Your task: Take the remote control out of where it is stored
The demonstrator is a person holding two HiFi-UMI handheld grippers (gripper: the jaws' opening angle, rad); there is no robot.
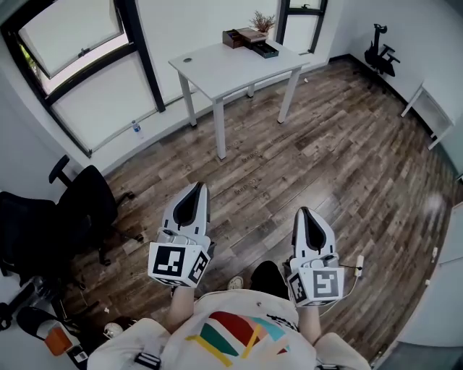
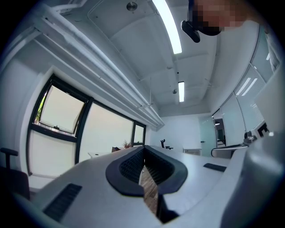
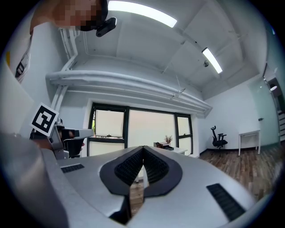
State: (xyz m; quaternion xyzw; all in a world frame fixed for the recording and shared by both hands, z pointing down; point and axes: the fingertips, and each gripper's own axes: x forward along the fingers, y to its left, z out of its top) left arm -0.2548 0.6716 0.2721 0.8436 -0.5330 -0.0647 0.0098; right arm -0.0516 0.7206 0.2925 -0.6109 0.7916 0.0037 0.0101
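Well ahead of the left gripper, a white table stands on the wood floor. On its far edge sit a box, a tray and a plant.

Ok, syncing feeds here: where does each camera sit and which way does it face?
Head view: on the head, steeply down at brown plank floor; shows left gripper, right gripper, printed shirt.
Left gripper view: along its shut jaws, up toward ceiling lights.
Right gripper view: along its shut jaws, toward dark-framed windows.
Shared: white rectangular table, in head and right gripper views.
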